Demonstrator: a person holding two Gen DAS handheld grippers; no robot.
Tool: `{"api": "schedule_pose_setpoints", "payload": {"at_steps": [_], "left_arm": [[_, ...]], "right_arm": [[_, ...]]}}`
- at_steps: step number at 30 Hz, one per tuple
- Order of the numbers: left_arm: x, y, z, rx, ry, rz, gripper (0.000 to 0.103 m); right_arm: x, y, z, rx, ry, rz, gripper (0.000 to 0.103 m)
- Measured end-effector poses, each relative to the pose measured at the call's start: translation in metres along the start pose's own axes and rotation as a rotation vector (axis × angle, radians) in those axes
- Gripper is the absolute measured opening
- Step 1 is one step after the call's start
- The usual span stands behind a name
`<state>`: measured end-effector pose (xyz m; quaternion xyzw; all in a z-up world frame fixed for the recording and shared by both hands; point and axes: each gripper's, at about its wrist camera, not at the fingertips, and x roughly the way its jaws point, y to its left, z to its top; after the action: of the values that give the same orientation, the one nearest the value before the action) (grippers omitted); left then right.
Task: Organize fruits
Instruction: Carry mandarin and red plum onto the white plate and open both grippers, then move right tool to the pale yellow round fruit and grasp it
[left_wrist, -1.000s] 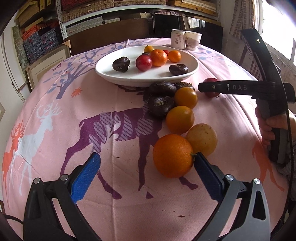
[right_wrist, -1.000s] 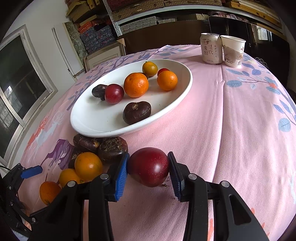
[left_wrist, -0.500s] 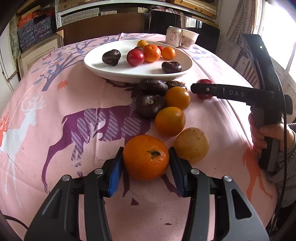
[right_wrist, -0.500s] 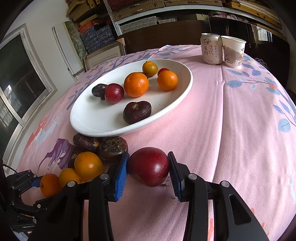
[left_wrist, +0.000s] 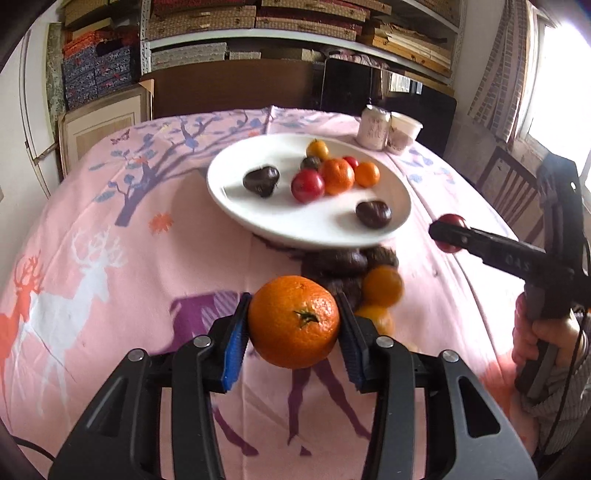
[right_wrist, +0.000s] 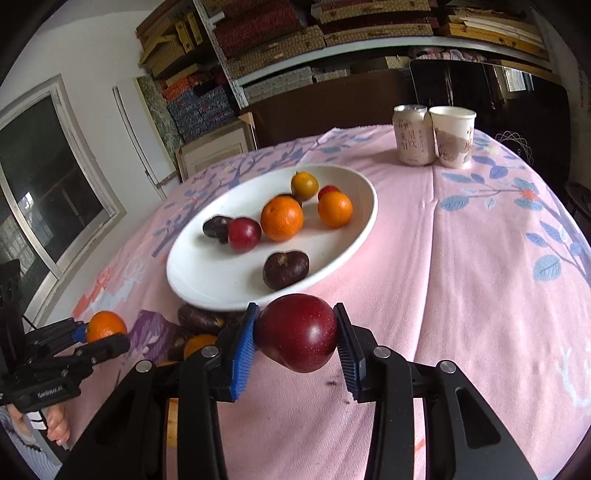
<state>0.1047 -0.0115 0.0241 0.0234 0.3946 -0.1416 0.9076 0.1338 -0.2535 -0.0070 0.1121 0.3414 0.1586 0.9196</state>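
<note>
My left gripper (left_wrist: 293, 332) is shut on a large orange (left_wrist: 293, 326) and holds it above the pink tablecloth, short of the white plate (left_wrist: 258, 221). My right gripper (right_wrist: 295, 341) is shut on a dark red plum (right_wrist: 297, 332), lifted off the cloth near the plate's (right_wrist: 192, 273) front edge. The plate holds several fruits: oranges, a red plum, dark brown fruits. A pile of loose fruit (left_wrist: 380, 286) lies on the cloth in front of the plate. The right gripper with its plum (left_wrist: 450, 225) shows in the left wrist view; the left gripper with its orange (right_wrist: 105, 326) shows in the right wrist view.
A drink can (right_wrist: 412, 134) and a paper cup (right_wrist: 452, 136) stand at the far side of the table behind the plate. A wooden chair (left_wrist: 506, 188) stands at the table's right. Shelves with boxes line the back wall.
My left gripper closed on the large orange and lifted it off the cloth. My right gripper, holding the plum throughout, has raised it off the table.
</note>
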Motion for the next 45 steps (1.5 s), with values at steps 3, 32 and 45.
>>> {"api": "schedule_pose_setpoints", "payload": {"at_steps": [3,32,45], "left_arm": [[0.018,0.002,0.038,-0.016,-0.012,0.008,0.043],[0.014,0.026,0.011,-0.115,-0.155,0.283,0.098],[-0.004,0.046,0.003,-0.202,-0.260,0.219,0.098]], "right_arm": [[0.007,0.006,0.017,-0.003,-0.006,0.005,0.041],[0.012,0.031,-0.005,-0.073,-0.038,-0.033,0.081],[0.015,0.048,-0.018,-0.132,-0.007,-0.034,0.087]]}}
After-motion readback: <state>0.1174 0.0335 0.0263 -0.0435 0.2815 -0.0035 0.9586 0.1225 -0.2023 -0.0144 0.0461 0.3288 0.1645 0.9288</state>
